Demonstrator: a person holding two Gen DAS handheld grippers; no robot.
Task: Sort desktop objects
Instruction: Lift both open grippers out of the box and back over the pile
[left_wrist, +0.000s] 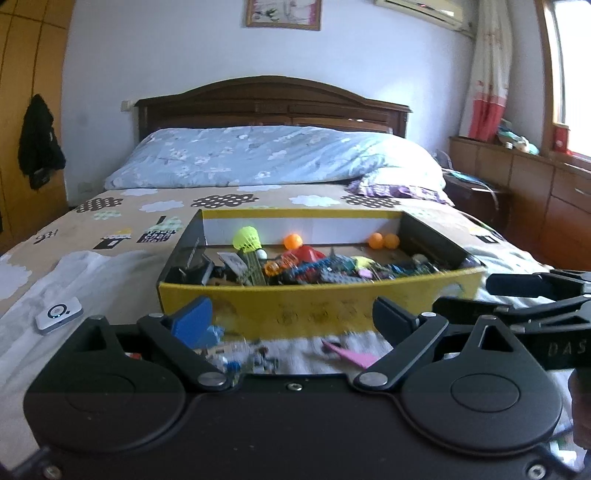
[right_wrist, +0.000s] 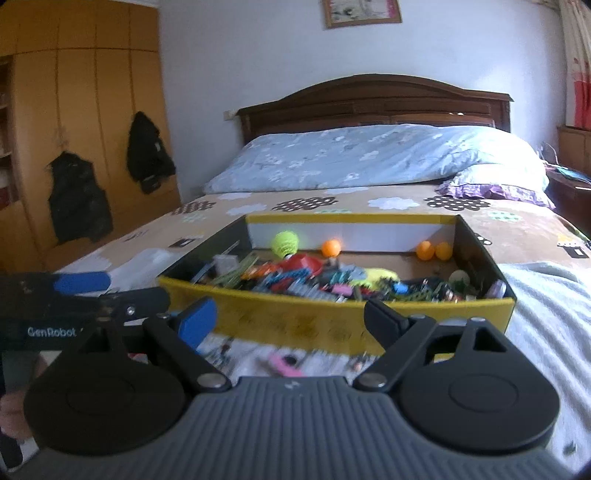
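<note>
- Where the two views meet, a bed (left_wrist: 110, 236) with a patterned brown sheet fills the room, a pale blue quilt (left_wrist: 266, 155) heaped at its dark wooden headboard (left_wrist: 273, 99).
- On the bed sits an open yellow box (left_wrist: 317, 306), its far wall white inside.
- Jumbled in the box are building bricks and small toys, with a yellow-green shuttlecock (left_wrist: 246, 239) and three orange balls (left_wrist: 293, 241) along the back.
- Left tongs (left_wrist: 293, 314) stand wide apart with nothing between them, just short of the box's near wall.
- Right tongs (right_wrist: 290, 314) are equally wide and empty, beside the left ones.
- Loose bits lie on a white cloth (left_wrist: 92, 273) before the box, one pink (left_wrist: 354, 356); blur hides what they are, possibly more toys.
- A small white device (left_wrist: 59, 315) rests on the cloth to the left.
</note>
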